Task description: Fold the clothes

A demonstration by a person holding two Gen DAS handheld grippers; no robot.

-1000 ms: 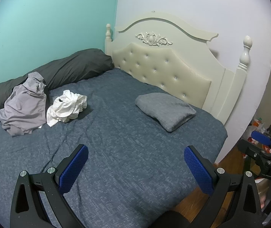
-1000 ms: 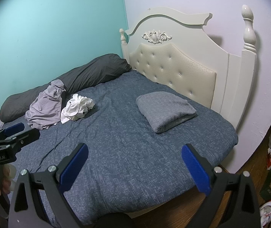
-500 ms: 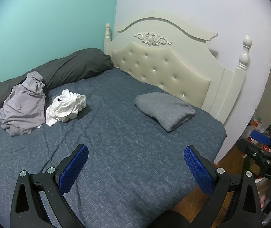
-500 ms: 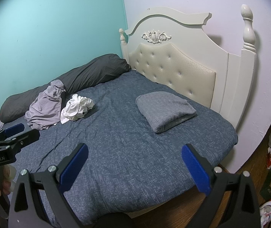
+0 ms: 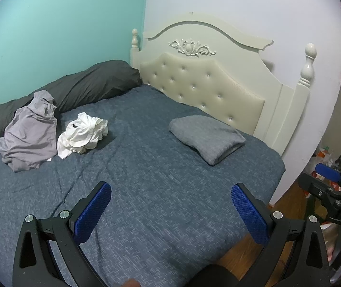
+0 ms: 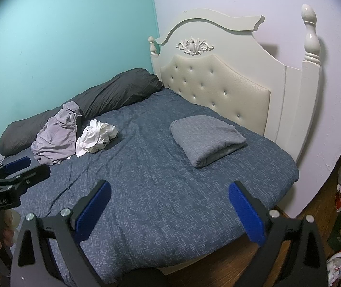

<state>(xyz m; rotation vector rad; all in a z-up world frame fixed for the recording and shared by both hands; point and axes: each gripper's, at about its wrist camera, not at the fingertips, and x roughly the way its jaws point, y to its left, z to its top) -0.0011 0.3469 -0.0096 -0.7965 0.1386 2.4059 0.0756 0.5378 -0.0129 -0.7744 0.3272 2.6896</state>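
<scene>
Over bed (image 5: 146,167) with crumpled white garment (image 5: 83,135), both hand-held grippers, left (image 5: 170,211) and right (image 6: 169,209), hover spread.

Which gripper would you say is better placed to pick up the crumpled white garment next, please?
Probably the left gripper. The crumpled white garment lies on the bed's left side beside the lilac-grey garment; the right gripper sits further right. Both are open, above the blue bedspread.
</scene>
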